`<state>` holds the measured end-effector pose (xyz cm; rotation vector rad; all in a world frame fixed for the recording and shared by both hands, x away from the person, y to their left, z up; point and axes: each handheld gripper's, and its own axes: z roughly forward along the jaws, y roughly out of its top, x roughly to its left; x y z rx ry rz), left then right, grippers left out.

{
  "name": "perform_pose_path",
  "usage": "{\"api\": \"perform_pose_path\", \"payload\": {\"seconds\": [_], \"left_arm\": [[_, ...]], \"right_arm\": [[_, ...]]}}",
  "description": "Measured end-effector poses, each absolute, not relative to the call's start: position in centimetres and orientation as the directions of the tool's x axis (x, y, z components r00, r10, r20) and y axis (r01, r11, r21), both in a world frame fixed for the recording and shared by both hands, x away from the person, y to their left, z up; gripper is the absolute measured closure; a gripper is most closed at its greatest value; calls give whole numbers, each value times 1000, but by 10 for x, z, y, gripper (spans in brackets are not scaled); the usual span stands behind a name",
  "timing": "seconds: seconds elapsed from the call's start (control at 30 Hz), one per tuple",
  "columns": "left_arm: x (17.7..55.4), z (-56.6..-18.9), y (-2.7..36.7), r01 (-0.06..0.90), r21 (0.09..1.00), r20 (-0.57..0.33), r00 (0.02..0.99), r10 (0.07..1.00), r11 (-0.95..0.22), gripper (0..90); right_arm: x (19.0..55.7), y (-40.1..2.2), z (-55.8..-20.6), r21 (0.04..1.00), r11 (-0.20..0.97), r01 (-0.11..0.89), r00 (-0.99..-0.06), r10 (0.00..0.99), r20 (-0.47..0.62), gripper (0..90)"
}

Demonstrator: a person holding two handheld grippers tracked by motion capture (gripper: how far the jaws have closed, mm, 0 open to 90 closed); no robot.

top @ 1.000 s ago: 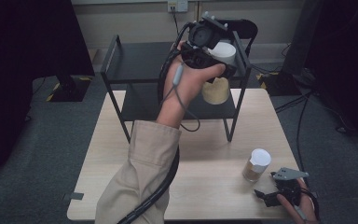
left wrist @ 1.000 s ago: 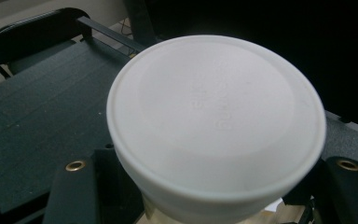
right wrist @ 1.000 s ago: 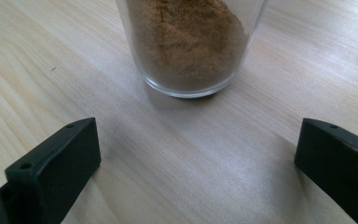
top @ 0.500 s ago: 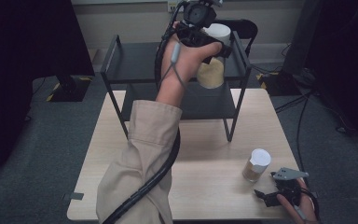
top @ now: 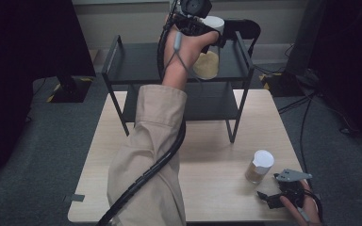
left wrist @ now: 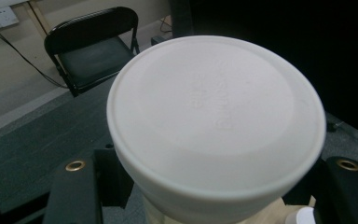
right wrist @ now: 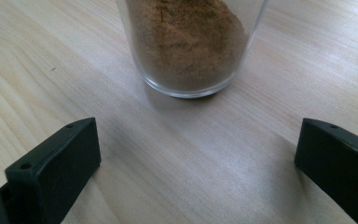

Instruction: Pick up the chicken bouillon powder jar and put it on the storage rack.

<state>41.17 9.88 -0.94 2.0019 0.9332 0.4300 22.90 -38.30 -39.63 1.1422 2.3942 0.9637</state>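
Your left gripper [top: 206,35] is clamped on a white-lidded jar [top: 207,59] of pale powder, raised above the top shelf of the black rack [top: 136,63], over its right end. In the left gripper view the jar's white lid [left wrist: 214,116] sits between both black jaws, which press the jar's sides just under the rim; behind it you see grey carpet and a black chair [left wrist: 93,44] by the wall. Your left sleeve [top: 151,155] reaches across the bench [top: 207,155] toward the rack, cable trailing along the forearm. Your right gripper [top: 271,197] rests low at the bench's near right corner, well away from the rack, jaws spread wide and holding nothing. A second jar [top: 260,166], white lid, brown powder, stands upright on the bench just beyond that gripper, between it and the rack's right front leg. In the right gripper view its glass base [right wrist: 191,51] stands ahead of the open jaws, clear of both, wood grain bare between them.
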Motion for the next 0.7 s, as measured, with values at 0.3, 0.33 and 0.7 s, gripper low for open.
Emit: {"api": "perform_pose_path", "payload": {"seconds": [0.3,0.33,0.7], "left_arm": [[425,-17,89,467,819,-36,623,781,-334,349],[426,-18,88,468,820,-36,618,785,-331,349],[433,-28,91,481,825,-42,574,817,-296,349]], "right_arm": [[229,-383,-396,691,452,564,-629,777,5,0],[229,-383,-396,691,452,564,-629,777,5,0],[229,-383,-396,691,452,564,-630,777,5,0]]}}
